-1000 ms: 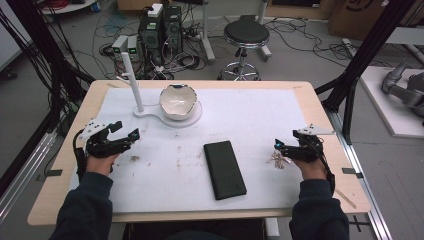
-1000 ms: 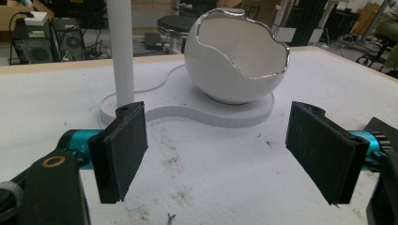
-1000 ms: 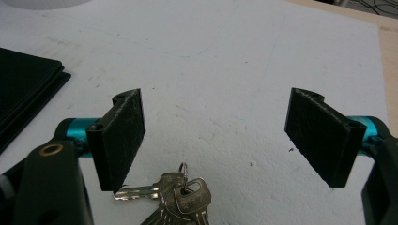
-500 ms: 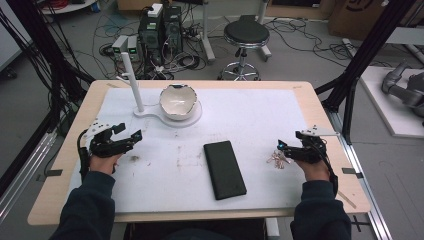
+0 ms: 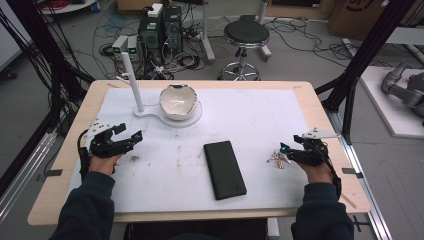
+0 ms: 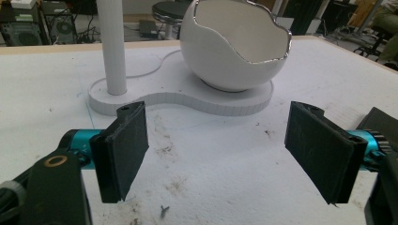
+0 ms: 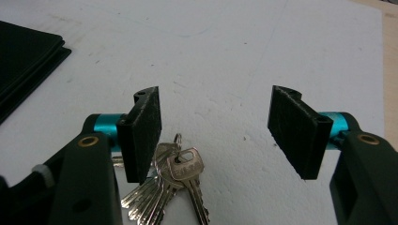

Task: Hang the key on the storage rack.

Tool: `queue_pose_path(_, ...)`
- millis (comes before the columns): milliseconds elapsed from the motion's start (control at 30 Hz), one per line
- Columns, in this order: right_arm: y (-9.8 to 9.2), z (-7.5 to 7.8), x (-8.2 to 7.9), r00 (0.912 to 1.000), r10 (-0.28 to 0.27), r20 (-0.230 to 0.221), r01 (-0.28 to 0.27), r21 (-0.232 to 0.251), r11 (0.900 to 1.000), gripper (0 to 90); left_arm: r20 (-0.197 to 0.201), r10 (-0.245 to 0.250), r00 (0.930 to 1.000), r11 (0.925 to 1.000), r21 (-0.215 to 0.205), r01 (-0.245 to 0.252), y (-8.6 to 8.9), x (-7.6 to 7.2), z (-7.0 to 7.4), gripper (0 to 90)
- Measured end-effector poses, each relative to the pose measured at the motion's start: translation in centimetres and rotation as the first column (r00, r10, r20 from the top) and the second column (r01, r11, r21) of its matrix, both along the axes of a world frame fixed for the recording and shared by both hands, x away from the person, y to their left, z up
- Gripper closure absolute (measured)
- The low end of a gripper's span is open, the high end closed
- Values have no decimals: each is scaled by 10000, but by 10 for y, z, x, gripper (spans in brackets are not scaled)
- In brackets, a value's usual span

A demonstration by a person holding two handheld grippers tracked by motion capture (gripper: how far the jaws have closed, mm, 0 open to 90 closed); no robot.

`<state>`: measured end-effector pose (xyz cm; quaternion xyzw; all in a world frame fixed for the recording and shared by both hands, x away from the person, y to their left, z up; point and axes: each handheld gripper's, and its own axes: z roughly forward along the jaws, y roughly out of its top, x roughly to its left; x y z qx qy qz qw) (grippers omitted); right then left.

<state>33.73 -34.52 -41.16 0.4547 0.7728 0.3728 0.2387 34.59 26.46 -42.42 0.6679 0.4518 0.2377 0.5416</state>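
While the right gripper (image 7: 216, 136) hangs wide open and empty over the keys (image 7: 173, 183) at the mat's right edge, they lie off-centre by one pad — closing may nudge them aside. Left gripper (image 6: 225, 154) — also wide, empty.

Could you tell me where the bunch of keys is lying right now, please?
The keys lie on the white mat at the table's right side, just ahead of the open right claw, right of the black case.
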Motion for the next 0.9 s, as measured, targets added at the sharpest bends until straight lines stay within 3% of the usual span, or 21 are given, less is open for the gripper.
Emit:
queue_pose_path(233,-3,-8,3,9980,297,-552,-311,-257,9992,467,-61,23,10000,10000,26,-23,1,1,-1,217)
queue_pose_path(367,-6,-15,5,9942,486,-958,-500,-125,9987,505,-93,1,10000,10000,49,0,0,1,-1,218)
queue_pose_path(500,-6,-20,7,9870,833,-1372,-859,-134,9962,507,-120,39,9999,10000,38,-39,1,1,-1,218)
queue_pose_path(533,-5,-26,8,9755,1141,-1882,-1183,-114,9929,488,-137,34,9999,10000,64,-33,1,1,-1,217)
queue_pose_path(567,-5,-26,8,9755,1141,-1882,-1183,-114,9929,488,-148,6,9999,10000,81,-4,1,1,-1,217)
queue_pose_path(600,-4,-31,8,9651,1379,-2227,-1420,-25,9899,462,-160,-15,9999,10000,95,17,0,0,-1,217)
queue_pose_path(700,-6,-33,8,9646,1470,-2189,-1466,181,9890,469,-175,-13,9998,9999,133,15,0,0,-1,217)
queue_pose_path(733,-6,-32,8,9646,1479,-2183,-1474,187,9889,508,-183,-14,9998,9999,143,17,0,0,-1,217)
queue_pose_path(800,-4,-31,6,9539,1851,-2362,-1804,415,9827,670,-198,4,9998,9999,116,-2,0,1,-1,218)
queue_pose_path(833,-4,-31,6,9539,1851,-2362,-1804,415,9827,670,-198,4,9998,9999,116,-2,0,1,-1,218)
queue_pose_path(900,-1,-29,6,9476,1975,-2510,-1906,517,9803,791,-206,10,9998,10000,88,-8,0,1,-1,218)
